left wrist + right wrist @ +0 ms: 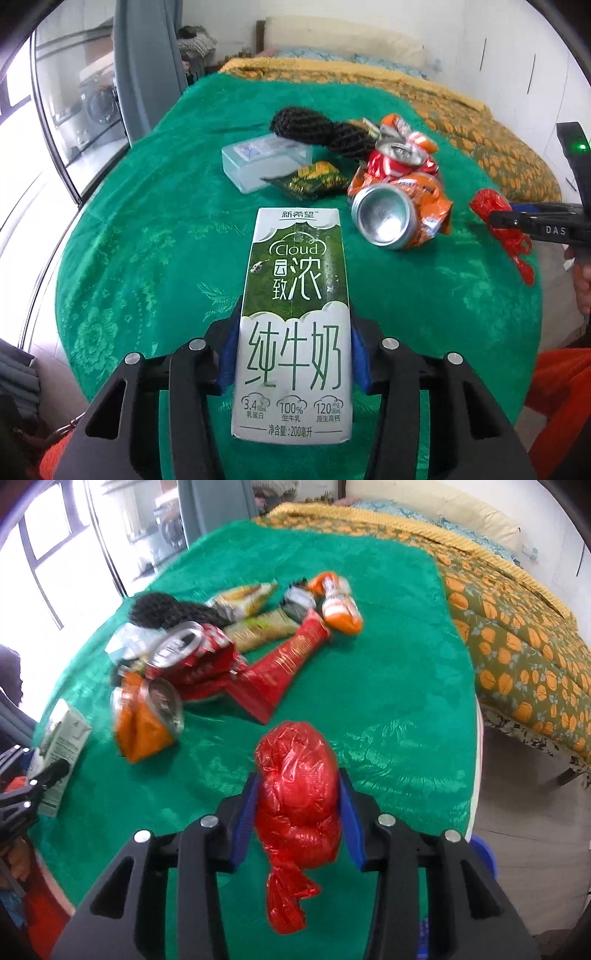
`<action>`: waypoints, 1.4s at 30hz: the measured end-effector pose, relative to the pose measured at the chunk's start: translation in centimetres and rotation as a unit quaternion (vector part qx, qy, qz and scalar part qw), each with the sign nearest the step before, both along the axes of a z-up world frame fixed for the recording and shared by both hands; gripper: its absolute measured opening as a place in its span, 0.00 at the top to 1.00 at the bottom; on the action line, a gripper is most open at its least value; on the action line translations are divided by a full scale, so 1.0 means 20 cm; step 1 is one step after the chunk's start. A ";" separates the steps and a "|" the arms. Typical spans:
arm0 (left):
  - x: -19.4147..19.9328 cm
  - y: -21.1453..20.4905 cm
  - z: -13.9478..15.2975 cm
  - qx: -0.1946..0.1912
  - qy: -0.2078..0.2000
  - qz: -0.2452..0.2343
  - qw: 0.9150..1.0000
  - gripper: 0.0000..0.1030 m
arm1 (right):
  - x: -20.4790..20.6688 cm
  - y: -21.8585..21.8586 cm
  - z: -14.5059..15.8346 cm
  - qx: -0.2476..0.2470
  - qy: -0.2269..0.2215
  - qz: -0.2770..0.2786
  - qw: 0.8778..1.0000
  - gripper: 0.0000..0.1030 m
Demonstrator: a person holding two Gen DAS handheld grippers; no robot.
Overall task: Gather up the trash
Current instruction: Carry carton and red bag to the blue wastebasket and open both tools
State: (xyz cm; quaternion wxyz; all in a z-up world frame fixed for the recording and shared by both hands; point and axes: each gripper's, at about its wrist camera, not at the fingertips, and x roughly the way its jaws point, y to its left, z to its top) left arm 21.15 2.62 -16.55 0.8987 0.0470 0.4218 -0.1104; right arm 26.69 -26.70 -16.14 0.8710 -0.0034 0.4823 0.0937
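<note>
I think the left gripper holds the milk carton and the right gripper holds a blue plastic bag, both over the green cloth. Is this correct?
Not fully. The plastic bag in the right gripper is red, not blue; only the gripper's pads are blue, as the right wrist view shows. The rest is right: the left gripper holds the milk carton, and both are over the green cloth.

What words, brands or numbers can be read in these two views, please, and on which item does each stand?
White-and-green milk carton, held in the left gripper:
"新希望"
"Cloud"
"云致浓"
"纯牛奶"
"3.4", "100%", "120"
"净含量:200毫升"
Black right gripper, on its body: "DAS", cut off at the edge.
Crushed cans, snack wrappers and clear plastic box: print too blurred or small to read.
Red plastic bag: no text.
</note>
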 end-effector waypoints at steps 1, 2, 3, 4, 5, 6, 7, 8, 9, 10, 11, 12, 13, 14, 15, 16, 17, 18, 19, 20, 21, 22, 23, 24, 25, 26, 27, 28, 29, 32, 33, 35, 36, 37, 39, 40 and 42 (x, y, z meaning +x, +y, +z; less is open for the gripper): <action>-0.02 0.00 0.02 -0.002 -0.005 -0.001 1.000 0.54 | -0.03 0.01 0.03 0.007 -0.008 0.001 1.000 0.61; -0.04 -0.01 0.04 -0.005 -0.011 -0.002 1.000 0.54 | -0.06 0.01 0.05 0.012 -0.013 0.002 1.000 0.61; -0.06 -0.03 0.07 -0.009 -0.019 -0.003 1.000 0.54 | -0.09 0.01 0.07 0.018 -0.019 0.003 1.000 0.61; -0.08 -0.04 0.09 -0.010 -0.024 -0.004 1.000 0.54 | -0.12 0.01 0.09 0.025 -0.024 0.005 0.999 0.61; -0.10 -0.07 0.11 -0.011 -0.030 -0.006 0.999 0.54 | -0.14 0.01 0.10 0.031 -0.027 0.005 0.999 0.61; -0.11 -0.08 0.13 -0.012 -0.034 -0.008 0.999 0.54 | -0.16 0.01 0.11 0.038 -0.031 0.006 0.999 0.61; -0.13 -0.11 0.15 -0.012 -0.039 -0.010 0.999 0.54 | -0.17 0.01 0.12 0.042 -0.033 0.006 0.999 0.61; -0.14 -0.13 0.17 -0.012 -0.043 -0.012 0.999 0.54 | -0.18 0.01 0.13 0.046 -0.035 0.007 0.998 0.61; -0.15 -0.15 0.19 -0.012 -0.048 -0.013 0.999 0.54 | -0.20 0.01 0.14 0.051 -0.037 0.007 0.998 0.61; -0.16 -0.18 0.21 -0.011 -0.053 -0.015 0.998 0.54 | -0.21 0.01 0.15 0.057 -0.039 0.007 0.998 0.61; -0.17 -0.20 0.23 -0.009 -0.057 -0.017 0.998 0.54 | -0.22 0.01 0.16 0.061 -0.041 0.007 0.997 0.61; -0.18 -0.22 0.24 -0.006 -0.061 -0.018 0.998 0.54 | -0.24 0.01 0.17 0.068 -0.044 0.006 0.997 0.61; -0.19 -0.24 0.26 -0.004 -0.066 -0.019 0.998 0.54 | -0.25 0.00 0.17 0.072 -0.045 0.006 0.996 0.61; -0.19 -0.26 0.27 -0.001 -0.070 -0.020 0.997 0.54 | -0.26 0.00 0.18 0.077 -0.047 0.006 0.996 0.61; -0.20 -0.27 0.28 0.001 -0.074 -0.021 0.997 0.54 | -0.27 -0.01 0.19 0.082 -0.052 0.004 0.995 0.61; -0.20 -0.29 0.30 0.004 -0.077 -0.022 0.997 0.54 | -0.28 -0.01 0.20 0.085 -0.054 0.004 0.995 0.61; -0.21 -0.31 0.31 0.005 -0.080 -0.024 0.997 0.54 | -0.28 -0.02 0.21 0.088 -0.056 0.003 0.995 0.61; -0.21 -0.33 0.32 0.007 -0.082 -0.025 0.996 0.54 | -0.29 -0.02 0.21 0.091 -0.059 0.002 0.994 0.61; -0.22 -0.35 0.33 0.008 -0.085 -0.028 0.996 0.54 | -0.30 -0.03 0.22 0.095 -0.062 0.002 0.994 0.61; -0.22 -0.36 0.33 0.010 -0.087 -0.030 0.996 0.54 | -0.31 -0.03 0.23 0.096 -0.064 0.002 0.993 0.61; -0.22 -0.39 0.34 0.012 -0.089 -0.033 0.995 0.54 | -0.32 -0.04 0.24 0.098 -0.066 0.002 0.993 0.61; -0.23 -0.40 0.34 0.014 -0.091 -0.035 0.995 0.54 | -0.33 -0.05 0.25 0.099 -0.069 0.001 0.993 0.61; -0.23 -0.42 0.35 0.015 -0.093 -0.037 0.995 0.54 | -0.34 -0.06 0.26 0.101 -0.072 0.000 0.992 0.61; -0.24 -0.44 0.36 0.016 -0.096 -0.040 0.994 0.54 | -0.35 -0.07 0.26 0.104 -0.074 -0.002 0.992 0.61; -0.24 -0.46 0.36 0.016 -0.096 -0.043 0.994 0.54 | -0.35 -0.08 0.27 0.105 -0.076 -0.003 0.992 0.61; -0.24 -0.47 0.36 0.016 -0.097 -0.045 0.994 0.54 | -0.36 -0.09 0.27 0.106 -0.079 -0.004 0.991 0.61; -0.25 -0.49 0.37 0.017 -0.098 -0.049 0.994 0.54 | -0.37 -0.11 0.28 0.108 -0.081 -0.006 0.991 0.61; -0.25 -0.51 0.37 0.018 -0.099 -0.051 0.994 0.54 | -0.37 -0.12 0.28 0.109 -0.083 -0.008 0.991 0.61; -0.25 -0.53 0.38 0.018 -0.100 -0.054 0.993 0.54 | -0.38 -0.14 0.29 0.110 -0.086 -0.010 0.990 0.61; -0.26 -0.60 0.38 0.021 -0.103 -0.066 0.992 0.54 | -0.40 -0.18 0.30 0.111 -0.091 -0.015 0.989 0.61; -0.27 -0.63 0.39 0.022 -0.104 -0.070 0.992 0.54 | -0.41 -0.20 0.30 0.112 -0.093 -0.018 0.989 0.61; -0.27 -0.68 0.39 0.025 -0.106 -0.080 0.991 0.54 | -0.43 -0.25 0.30 0.112 -0.096 -0.024 0.989 0.61; -0.27 -0.72 0.39 0.026 -0.107 -0.086 0.990 0.54 | -0.44 -0.27 0.30 0.112 -0.097 -0.027 0.989 0.61; -0.28 -0.74 0.39 0.026 -0.108 -0.090 0.990 0.54 | -0.45 -0.30 0.30 0.111 -0.100 -0.031 0.988 0.61; -0.28 -0.81 0.39 0.027 -0.108 -0.100 0.989 0.54 | -0.46 -0.36 0.30 0.110 -0.102 -0.039 0.988 0.61; -0.29 -0.85 0.39 0.028 -0.108 -0.106 0.988 0.54 | -0.47 -0.40 0.29 0.110 -0.103 -0.046 0.988 0.61; -0.29 -0.92 0.38 0.028 -0.106 -0.117 0.987 0.54 | -0.48 -0.47 0.29 0.109 -0.104 -0.056 0.987 0.61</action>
